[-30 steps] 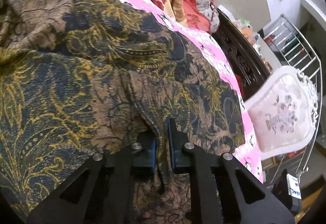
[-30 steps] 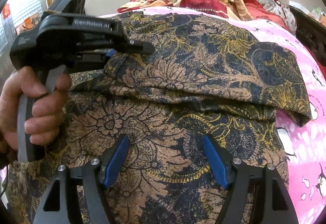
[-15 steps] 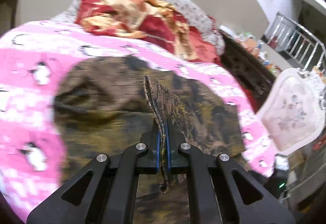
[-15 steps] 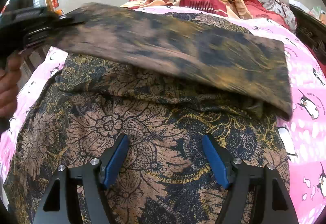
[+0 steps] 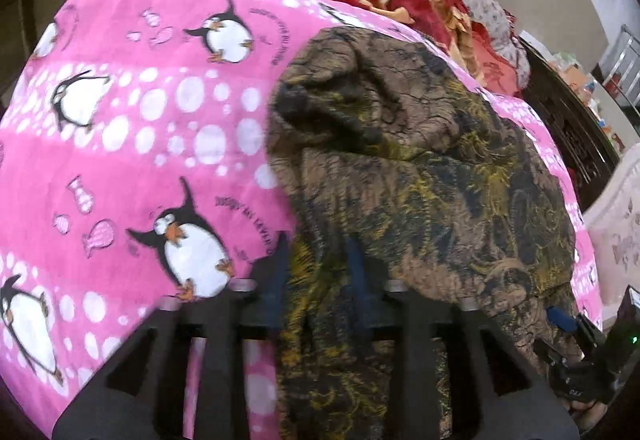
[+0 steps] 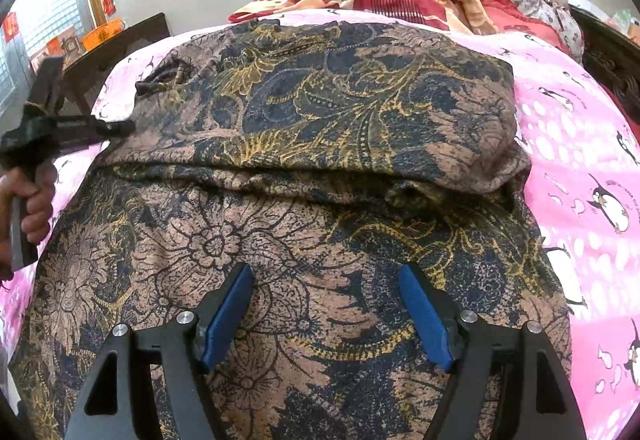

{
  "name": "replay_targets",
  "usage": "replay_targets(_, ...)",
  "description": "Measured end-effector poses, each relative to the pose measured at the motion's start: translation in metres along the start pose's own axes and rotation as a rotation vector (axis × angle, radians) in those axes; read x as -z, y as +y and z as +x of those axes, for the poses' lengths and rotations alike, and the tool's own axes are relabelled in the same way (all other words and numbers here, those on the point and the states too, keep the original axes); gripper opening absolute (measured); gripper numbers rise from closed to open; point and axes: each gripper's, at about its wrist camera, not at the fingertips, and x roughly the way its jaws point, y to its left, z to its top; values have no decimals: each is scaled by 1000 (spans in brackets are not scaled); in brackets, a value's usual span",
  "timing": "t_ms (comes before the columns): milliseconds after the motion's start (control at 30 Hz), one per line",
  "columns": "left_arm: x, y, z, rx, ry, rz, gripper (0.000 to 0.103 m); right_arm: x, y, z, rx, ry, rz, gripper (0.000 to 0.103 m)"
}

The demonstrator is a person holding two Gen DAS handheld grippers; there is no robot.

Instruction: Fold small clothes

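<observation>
L tool point(image 5: 316, 272) opening, cloth point(image 5: 420, 167) between.

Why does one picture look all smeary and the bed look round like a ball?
Left wrist view: it is smeared, so the penguin blanket and the brown patterned garment look soft, and the left gripper, its jaws opening around the cloth, is blurry too. Right wrist view: sharp, with crisp flowers on the cloth under the open right gripper. Both views: the fisheye lens bulges the bed and darkens the corners.
</observation>
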Motion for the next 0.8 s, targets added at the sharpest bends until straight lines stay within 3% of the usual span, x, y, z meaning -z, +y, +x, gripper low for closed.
replay_targets(133, -1, 3, -30, -61, -109, -29, 36, 2, 1, -2, -42, 15, 7, 84)
replay_targets(200, 1, -1, -46, -68, -188, -42, 36, 2, -1, -7, -109, 36, 47, 84)
replay_targets(267, -4, -11, -45, -62, -201, -24, 36, -5, -2, -13, -133, 48, 81, 71)
replay_targets(300, -4, -19, -40, -60, -187, -8, 36, -12, -1, -19, -141, 28, 84, 43)
replay_targets(333, -7, -25, -34, -55, -175, 1, 36, -22, 0, -27, -115, -28, 88, 34)
replay_targets(433, -10, -43, -12, -102, -130, 2, 36, -57, -6, -37, -56, -135, 87, 33)
replay_targets(500, -12, -44, 0, -124, -116, -18, 36, -74, -19, -25, 13, -127, 64, 32)
replay_targets(600, -12, -45, 12, -139, -109, -2, 37, -67, -67, 9, 150, 11, 114, 31)
replay_targets(633, -11, -46, 15, -138, -107, 10, 39, -57, -83, 16, 199, 54, 141, 24)
replay_targets(667, -8, -47, 18, -147, -116, 28, 39, -46, -97, 14, 163, 30, 172, 24)
replay_targets(733, 0, -49, 21, -148, -149, 61, 49, -37, -104, 6, 107, 22, 199, 25)
replay_targets(800, 2, -54, 23, -144, -145, 89, 70, -40, -93, 4, 144, 56, 122, 25)
